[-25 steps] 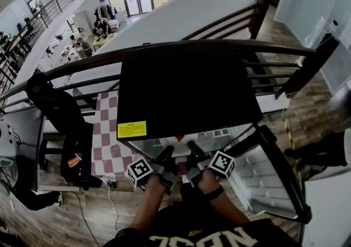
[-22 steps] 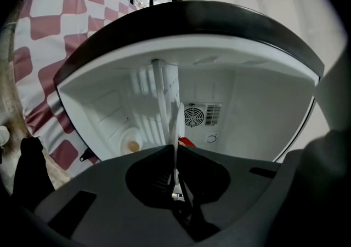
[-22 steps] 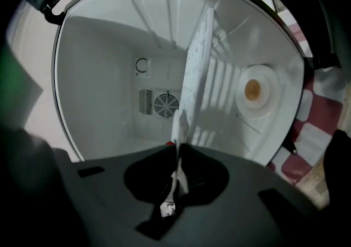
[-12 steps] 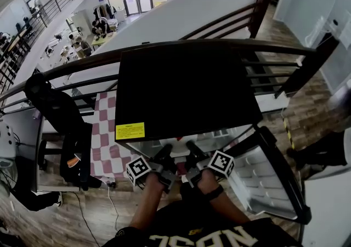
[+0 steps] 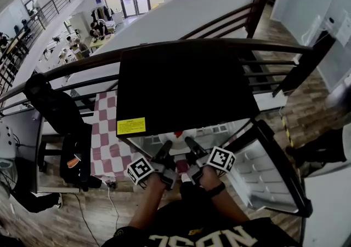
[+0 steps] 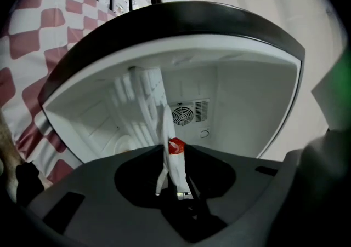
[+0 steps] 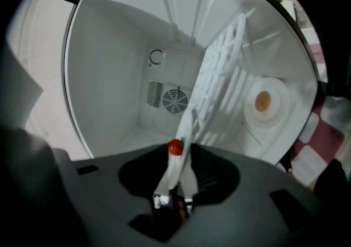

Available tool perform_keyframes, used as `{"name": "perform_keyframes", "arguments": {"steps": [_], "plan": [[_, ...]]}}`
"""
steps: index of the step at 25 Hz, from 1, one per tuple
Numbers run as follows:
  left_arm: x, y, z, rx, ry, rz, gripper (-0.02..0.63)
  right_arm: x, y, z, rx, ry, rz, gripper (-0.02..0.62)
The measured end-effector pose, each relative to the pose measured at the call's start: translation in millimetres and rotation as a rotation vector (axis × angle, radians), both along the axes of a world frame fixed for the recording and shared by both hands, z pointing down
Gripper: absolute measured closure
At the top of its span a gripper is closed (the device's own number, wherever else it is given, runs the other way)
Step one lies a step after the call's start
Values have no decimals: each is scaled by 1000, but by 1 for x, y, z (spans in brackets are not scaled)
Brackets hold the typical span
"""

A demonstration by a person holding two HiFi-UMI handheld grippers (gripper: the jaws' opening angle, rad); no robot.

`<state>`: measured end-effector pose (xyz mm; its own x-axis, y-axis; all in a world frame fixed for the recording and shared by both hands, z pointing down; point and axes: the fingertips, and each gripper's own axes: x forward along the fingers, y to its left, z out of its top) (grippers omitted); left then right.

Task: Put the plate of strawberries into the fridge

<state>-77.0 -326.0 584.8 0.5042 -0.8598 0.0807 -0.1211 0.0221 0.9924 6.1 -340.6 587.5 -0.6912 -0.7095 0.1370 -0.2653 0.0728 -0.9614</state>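
A small black fridge (image 5: 186, 87) stands open in front of me, its white inside (image 6: 236, 103) showing a fan grille (image 7: 174, 99). Both grippers reach into its mouth from either side of a white plate (image 5: 174, 144) carrying a red strawberry (image 5: 177, 133). The plate (image 6: 170, 166) appears edge-on between the jaws of my left gripper (image 6: 178, 188), the strawberry (image 6: 175, 145) on top. My right gripper (image 7: 173, 199) likewise has the plate's rim (image 7: 176, 172) and the strawberry (image 7: 175, 147) between its jaws. Both pairs of jaws are opening around the rim. In the head view, the left gripper (image 5: 165, 150) is beside the right gripper (image 5: 192, 148).
The fridge door (image 5: 269, 169) hangs open at the right. A white ribbed shelf (image 7: 219, 92) runs through the fridge, and a round white disc (image 7: 265, 102) sits on its wall. A red-checked cloth (image 5: 107, 142) and a black chair (image 5: 60, 114) are on the left, a dark railing (image 5: 164, 49) behind.
Both grippers have edged slightly forward towards the fridge opening with the plate. A red strawberry now shows at the fridge's front edge.
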Motion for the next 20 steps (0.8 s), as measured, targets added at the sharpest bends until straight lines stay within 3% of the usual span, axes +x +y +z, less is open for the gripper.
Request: {"name": "perform_keyframes", "arguments": {"steps": [1, 3, 8, 10, 14, 20], "plan": [[2, 2, -7, 26, -6, 17, 450, 0, 1, -4, 26, 14, -5, 451], [4, 6, -14, 58, -31, 40, 408, 0, 5, -10, 64, 64, -12, 403], [0, 25, -8, 70, -119, 60, 388, 9, 13, -15, 129, 223, 21, 340], [-3, 32, -9, 102, -190, 65, 388, 15, 17, -15, 144, 267, 52, 327], [-11, 45, -7, 185, -428, 90, 388, 18, 30, -15, 218, 392, 46, 325], [-10, 49, -12, 331, -853, 112, 391, 16, 40, -17, 402, 721, -16, 327]]}}
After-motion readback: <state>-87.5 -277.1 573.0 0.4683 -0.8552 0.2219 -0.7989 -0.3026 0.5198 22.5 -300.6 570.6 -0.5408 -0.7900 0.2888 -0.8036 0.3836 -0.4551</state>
